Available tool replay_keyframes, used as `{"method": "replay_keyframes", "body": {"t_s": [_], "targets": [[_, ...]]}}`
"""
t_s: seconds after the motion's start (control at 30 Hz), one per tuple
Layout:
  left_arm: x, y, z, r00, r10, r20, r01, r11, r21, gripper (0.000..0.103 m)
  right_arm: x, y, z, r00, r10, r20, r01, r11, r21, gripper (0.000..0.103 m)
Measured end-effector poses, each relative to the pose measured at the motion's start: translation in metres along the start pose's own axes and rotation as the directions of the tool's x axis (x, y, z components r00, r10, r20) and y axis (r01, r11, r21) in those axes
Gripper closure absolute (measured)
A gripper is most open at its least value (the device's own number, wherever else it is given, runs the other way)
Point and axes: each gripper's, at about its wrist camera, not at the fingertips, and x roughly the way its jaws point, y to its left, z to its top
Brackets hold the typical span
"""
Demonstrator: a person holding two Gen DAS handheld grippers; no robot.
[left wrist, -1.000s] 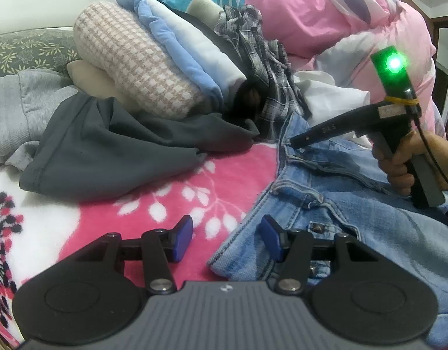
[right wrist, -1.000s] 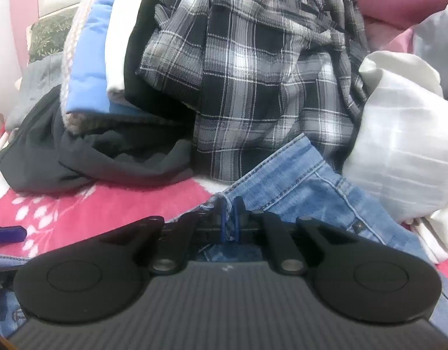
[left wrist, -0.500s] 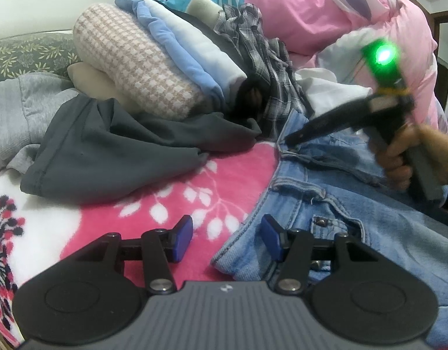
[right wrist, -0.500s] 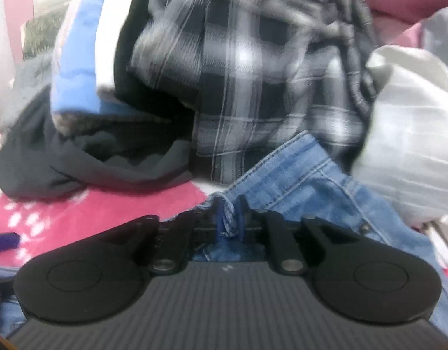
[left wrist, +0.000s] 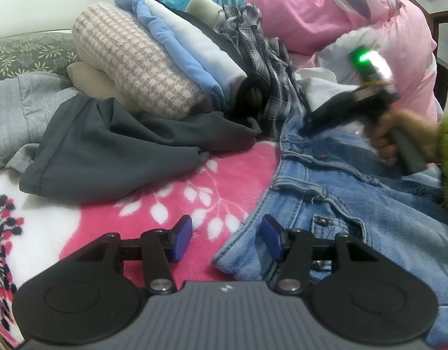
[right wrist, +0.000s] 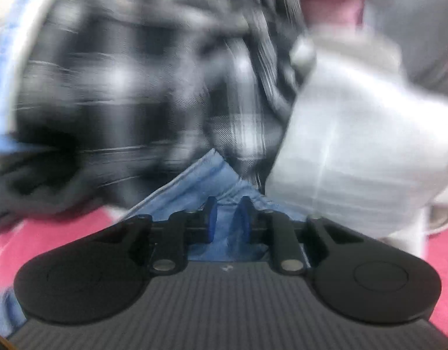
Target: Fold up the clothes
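Light blue jeans [left wrist: 355,213] lie waistband-first on the pink flowered blanket [left wrist: 154,201]. My left gripper [left wrist: 226,237] is open just above the blanket, its right pad at the waistband's near corner and nothing between the pads. A hand [left wrist: 398,134] holds my right gripper [left wrist: 307,124] at the waistband's far edge, by the plaid shirt [left wrist: 261,58]. The right wrist view is motion-blurred. There the right gripper [right wrist: 227,221] has its pads a narrow gap apart with a fold of the jeans [right wrist: 194,183] between them.
A dark grey garment [left wrist: 113,151] sprawls at left in front of a stack of folded clothes [left wrist: 136,67]. A grey sweatshirt [left wrist: 17,110] lies far left. A white cloth [right wrist: 355,145] and a pink quilt [left wrist: 296,8] fill the back right.
The right gripper has pushed farther toward the plaid shirt and white cloth with the denim, and its pads have parted slightly. The left gripper has stayed open and barely shifted.
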Motion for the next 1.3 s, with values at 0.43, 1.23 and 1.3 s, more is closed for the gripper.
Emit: {"method": "replay_keyframes", "body": {"t_s": [0.43,1.23,1.3], "targets": [[-0.001,0.005,-0.002,1.000,-0.015,0.013,0.016,0.999,-0.045,0.047,-0.118,-0.046,-0.011,0.992,0.123,0.033,-0.127,0.939,0.318,0.079],[-0.041,0.011,-0.023,0.983,-0.179,-0.038,0.150,0.908,-0.392,0.053,-0.269,0.189,-0.268,0.968,-0.057,0.244,0.179,0.840,-0.512,0.059],[-0.038,0.006,-0.023,0.988,-0.149,-0.039,0.123,0.914,-0.387,0.059,-0.249,0.192,-0.270,0.970,-0.098,0.224,0.208,0.815,-0.542,0.060]]}}
